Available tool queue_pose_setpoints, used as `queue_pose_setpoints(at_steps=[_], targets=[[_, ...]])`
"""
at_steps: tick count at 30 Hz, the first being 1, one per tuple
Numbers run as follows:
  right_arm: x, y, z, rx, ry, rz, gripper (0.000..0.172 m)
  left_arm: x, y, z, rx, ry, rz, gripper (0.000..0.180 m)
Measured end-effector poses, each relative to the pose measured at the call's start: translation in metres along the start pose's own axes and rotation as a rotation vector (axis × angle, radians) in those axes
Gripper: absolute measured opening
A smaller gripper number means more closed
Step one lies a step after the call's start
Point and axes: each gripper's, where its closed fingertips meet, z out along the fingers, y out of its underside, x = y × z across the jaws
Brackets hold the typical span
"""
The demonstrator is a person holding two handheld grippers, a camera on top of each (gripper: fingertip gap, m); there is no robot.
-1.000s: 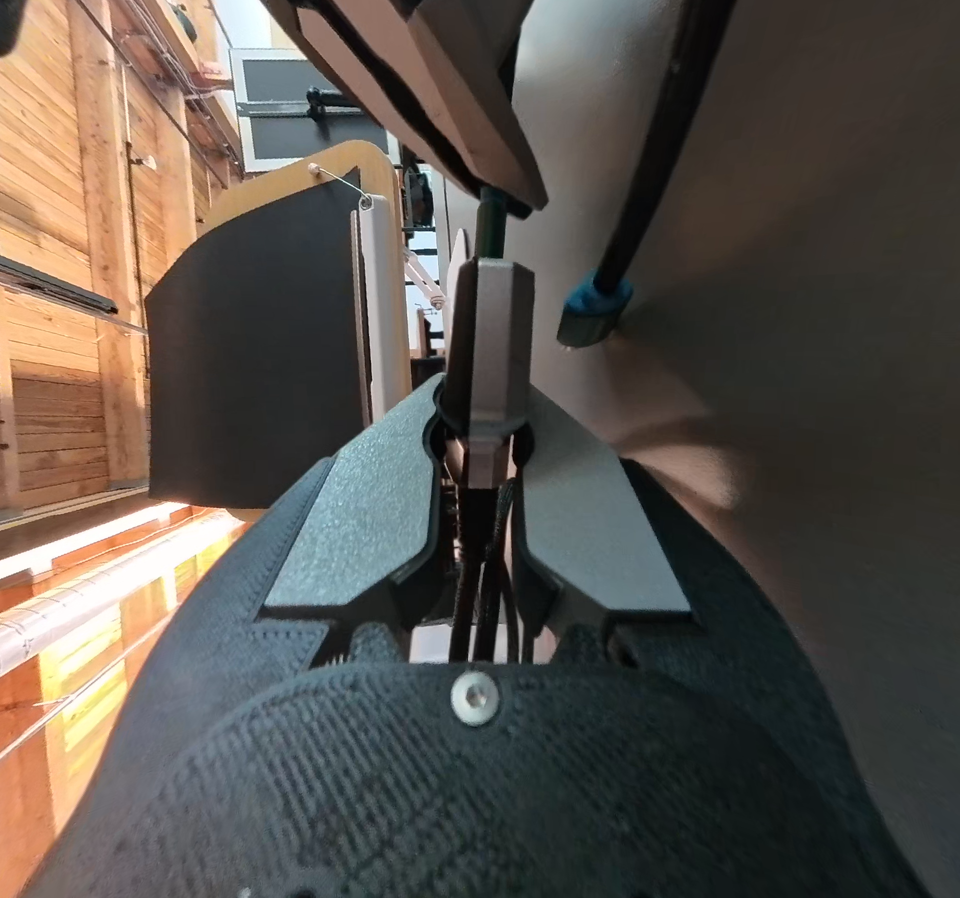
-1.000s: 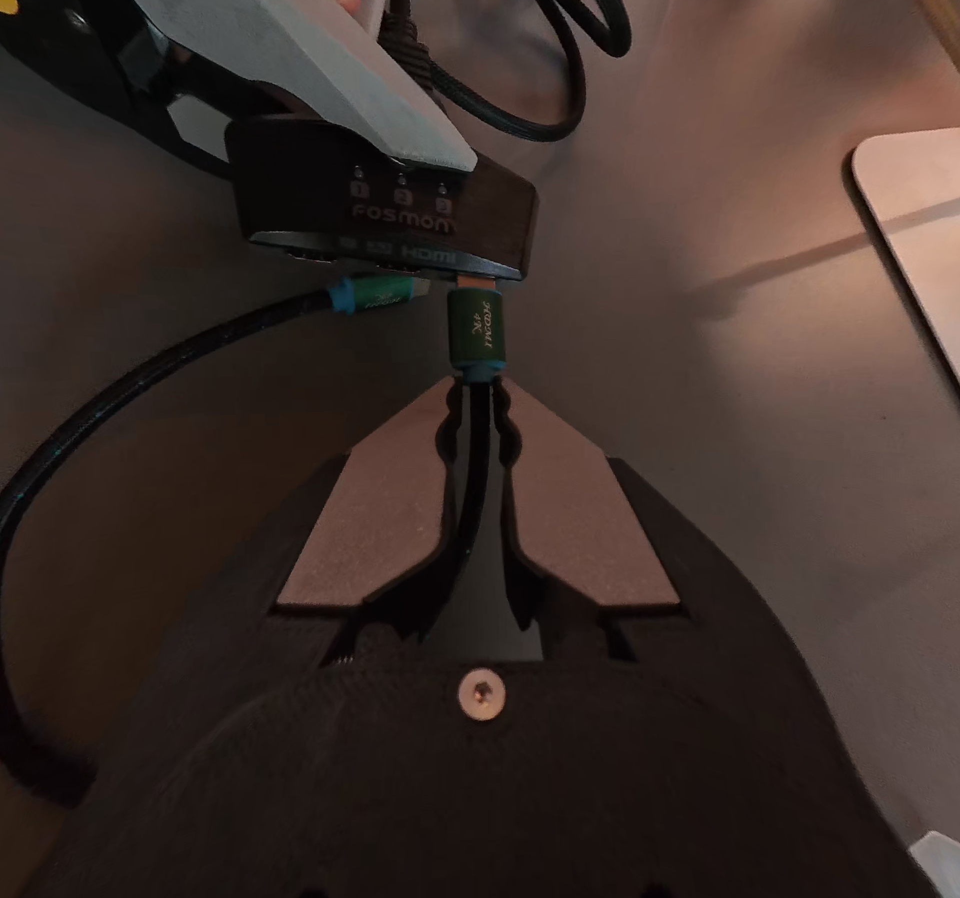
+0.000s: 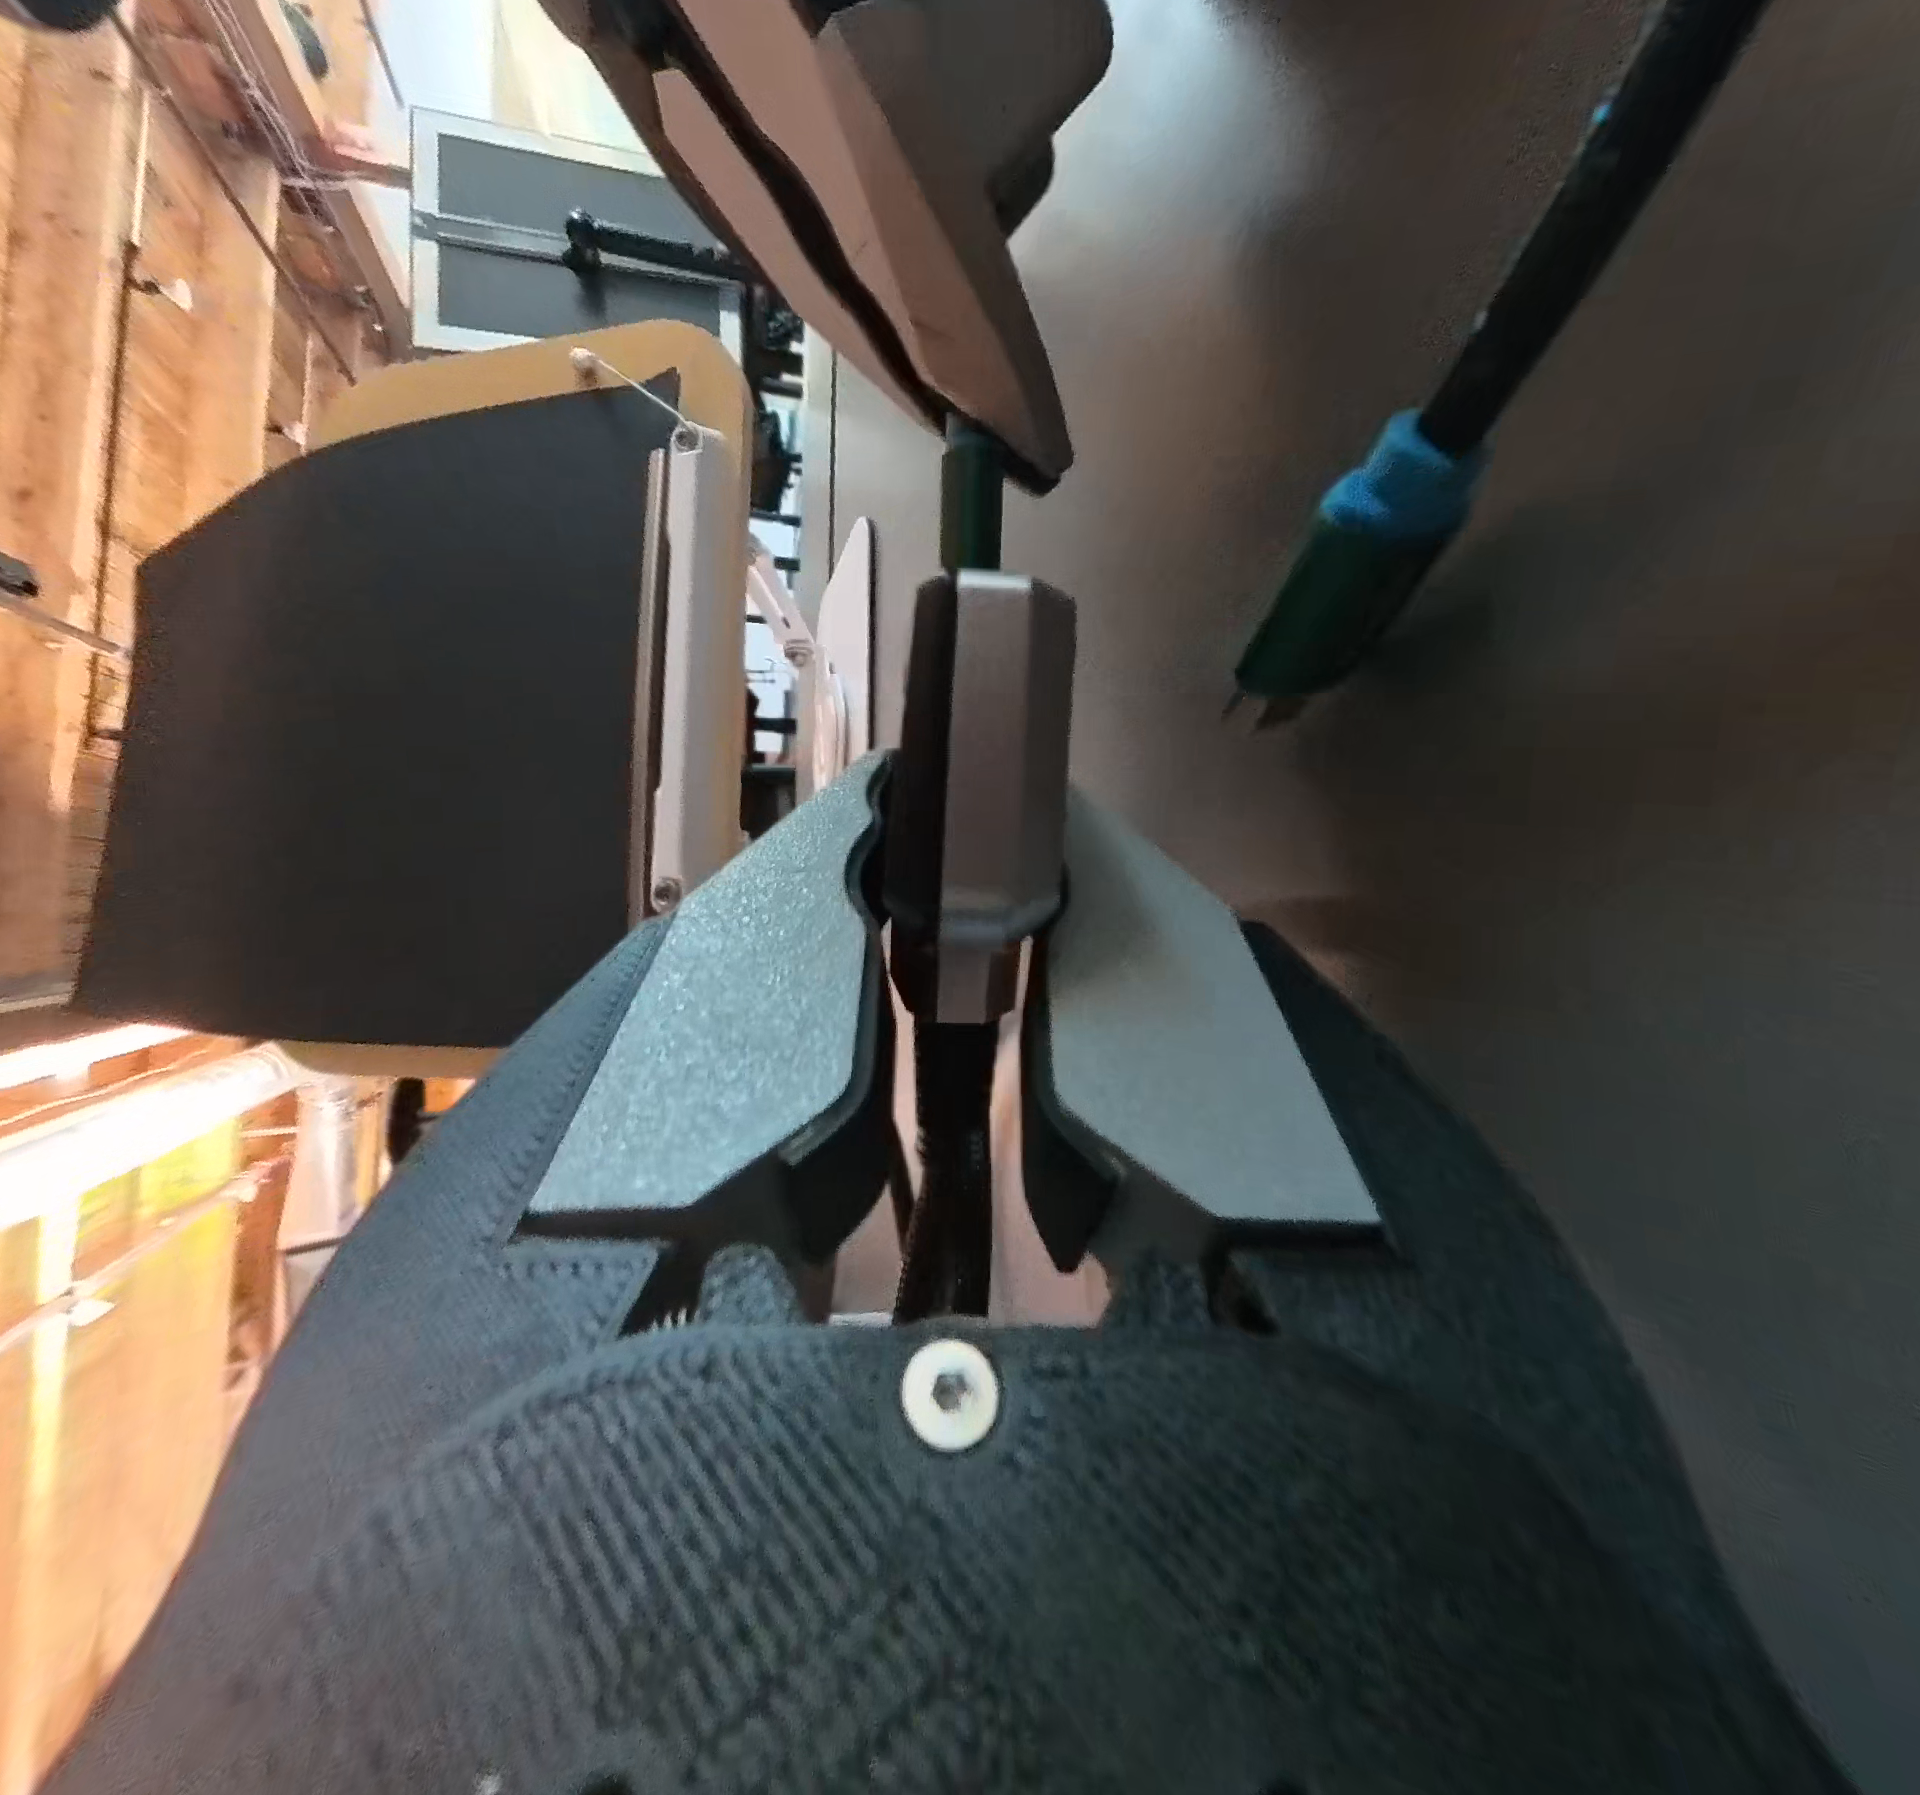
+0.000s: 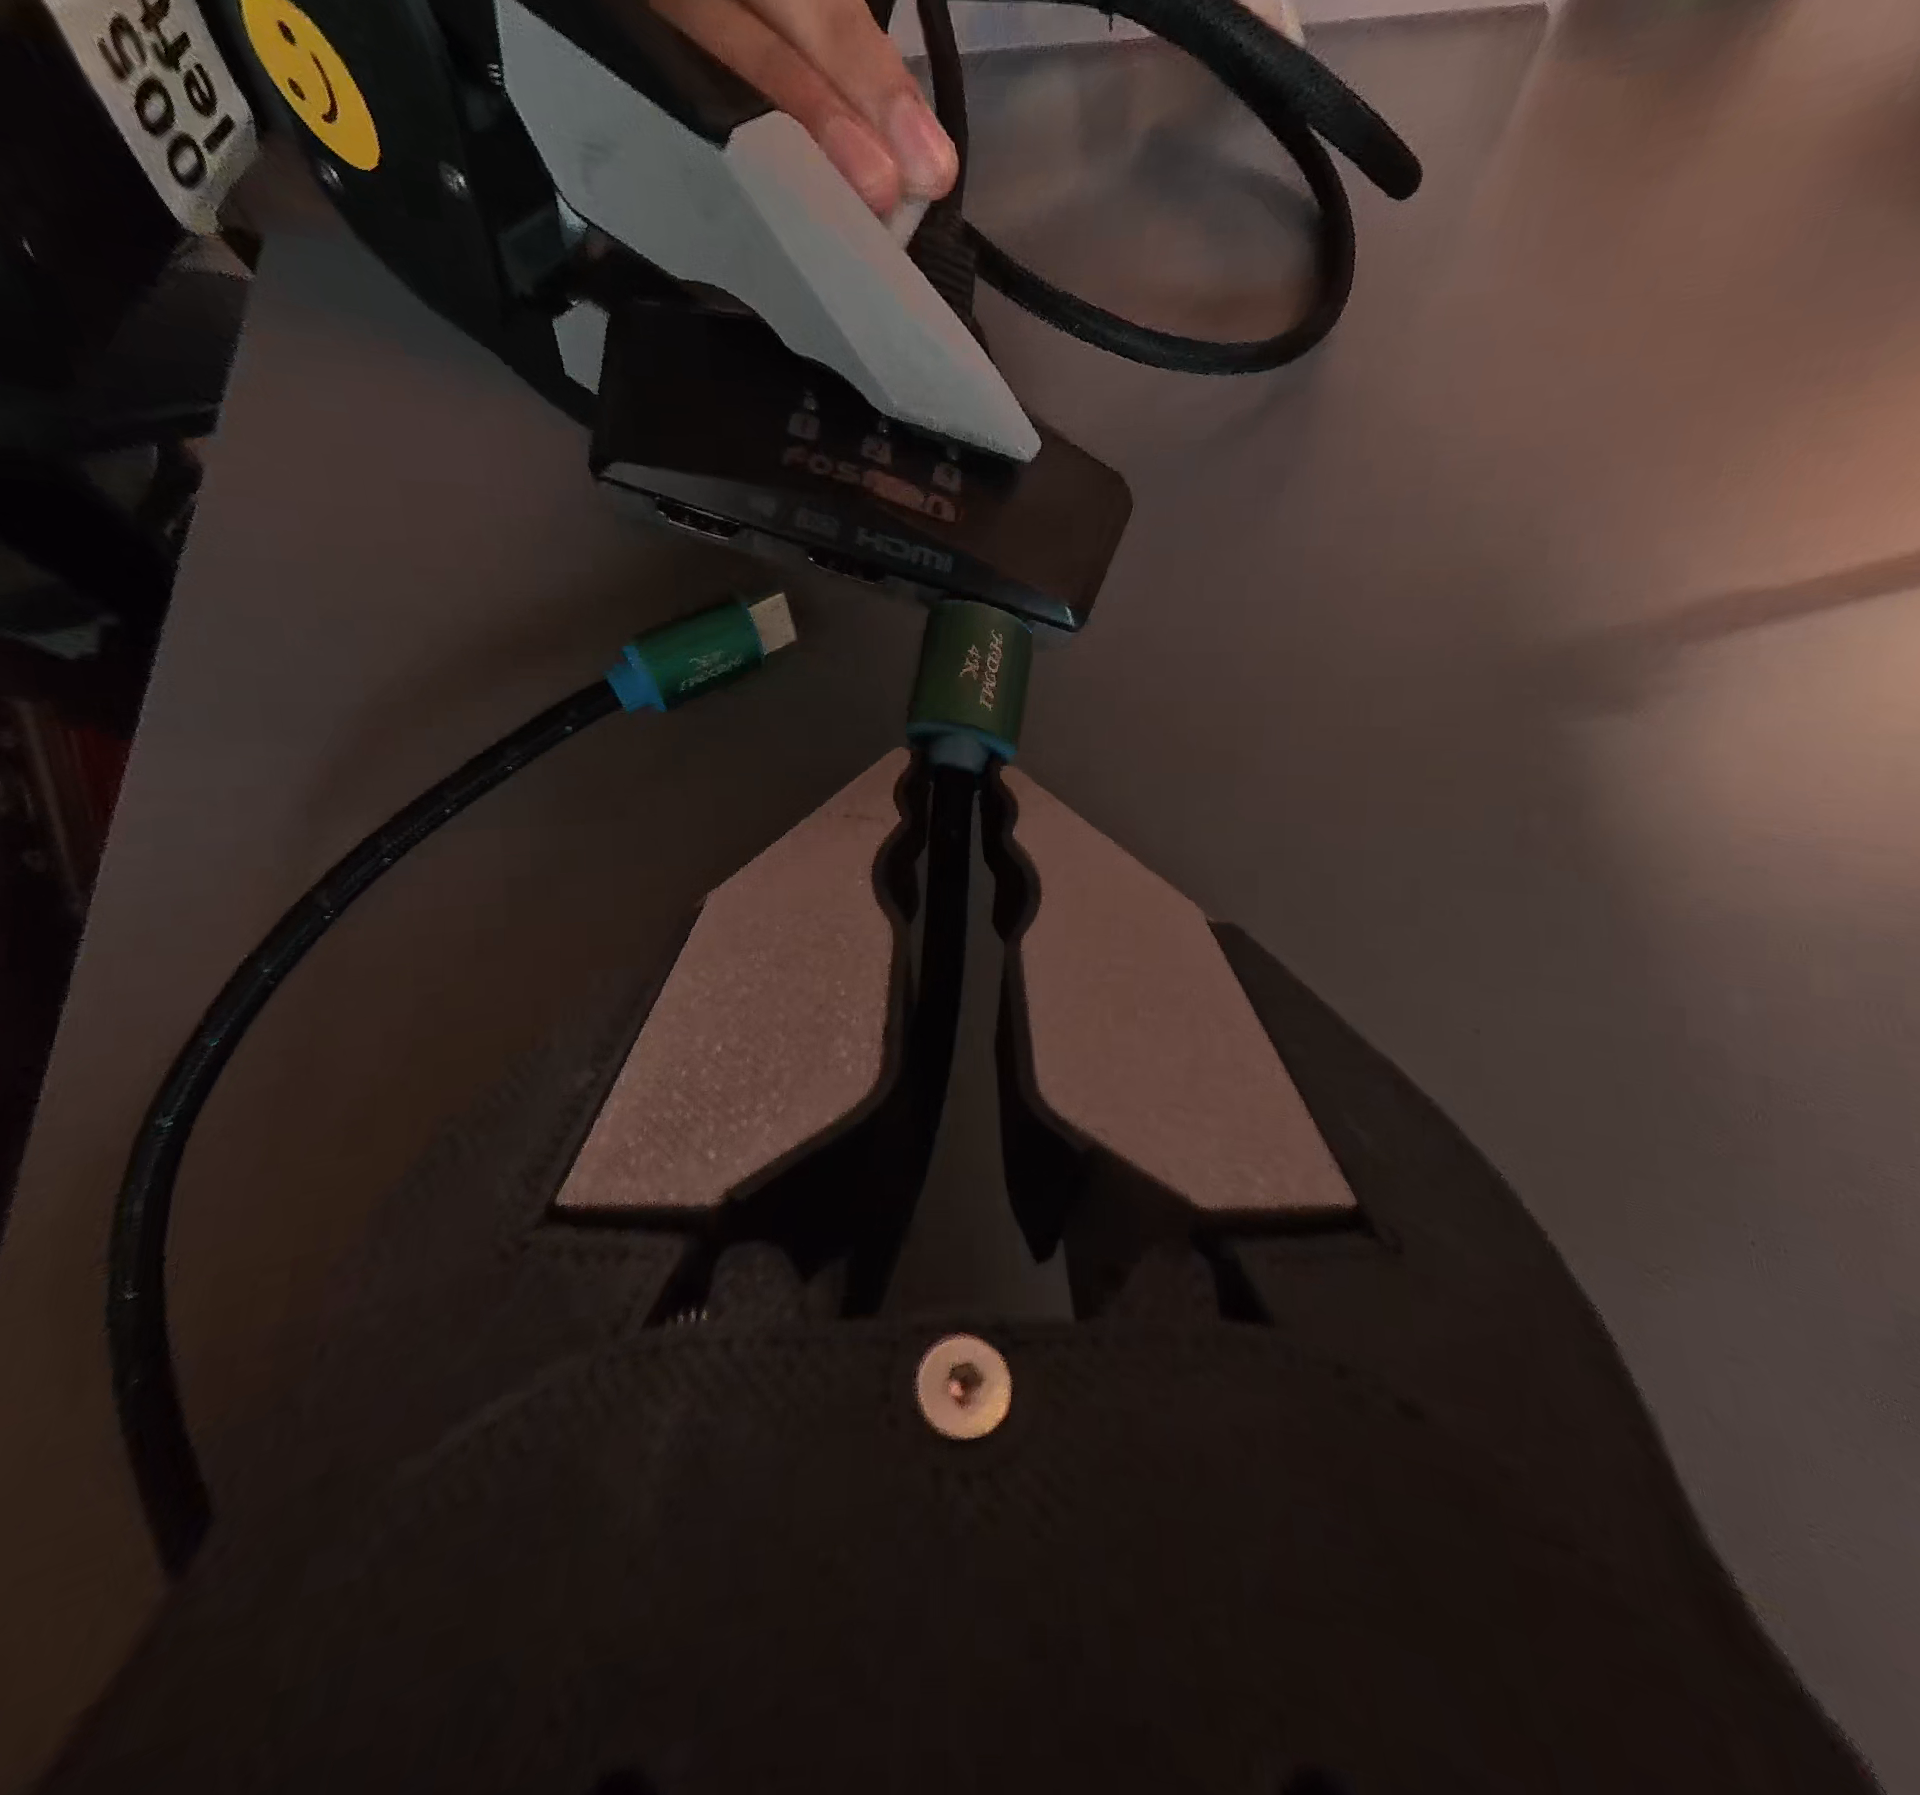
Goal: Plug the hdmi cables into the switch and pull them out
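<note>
I seem to be working in a timber-built workshop or studio: plank wall (image 3: 94, 395) and a black panel (image 3: 395, 717) stand beside the grey desk (image 4: 1455, 810).

A: Where does the switch (image 4: 862, 498) sit?
B: Up at the top left of the table (image 4: 1455, 810), clamped in the left gripper (image 4: 935, 457), with a person's hand (image 4: 790, 52) above it.
A: And the cables?
B: One plug (image 4: 971, 685) is in the switch's right-hand port, its cable (image 4: 940, 914) running back between the right gripper's (image 4: 951, 789) fingers. The loose plug (image 4: 717, 654) lies just left of it, below the switch
</note>
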Motion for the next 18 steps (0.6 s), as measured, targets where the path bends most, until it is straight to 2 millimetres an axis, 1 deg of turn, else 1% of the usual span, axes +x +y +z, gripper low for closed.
queue_pose_setpoints(at_steps=[2,4,7,10,12,13,14,15,18], targets=[[0.0,0.003,0.003,-0.026,-0.004,-0.009,0.006,0.004,0.001,0.001,-0.005,0.021,-0.011,0.021],[0.001,0.003,0.003,-0.025,-0.005,-0.003,0.005,0.003,0.001,0.0,-0.011,0.019,-0.015,0.021],[0.003,-0.003,0.0,0.008,0.0,0.021,0.006,-0.004,0.002,0.001,-0.025,-0.013,-0.029,0.021],[0.013,-0.008,-0.003,0.059,0.031,0.077,0.007,-0.012,0.006,0.006,-0.05,-0.048,-0.037,0.021],[0.019,-0.014,-0.008,0.092,0.071,0.072,0.007,-0.019,0.008,0.009,-0.058,-0.082,-0.054,0.021],[0.023,-0.017,-0.012,0.105,0.096,0.066,0.01,-0.023,0.009,0.009,-0.066,-0.1,-0.054,0.022],[0.029,-0.018,-0.017,0.113,0.138,0.065,0.02,-0.024,0.012,0.01,-0.081,-0.108,-0.054,0.022],[0.034,-0.019,-0.022,0.117,0.177,0.065,0.025,-0.023,0.016,0.011,-0.102,-0.106,-0.057,0.021],[0.046,-0.026,-0.038,0.176,0.27,0.08,0.034,-0.021,0.03,0.019,-0.188,-0.102,-0.065,0.021]])
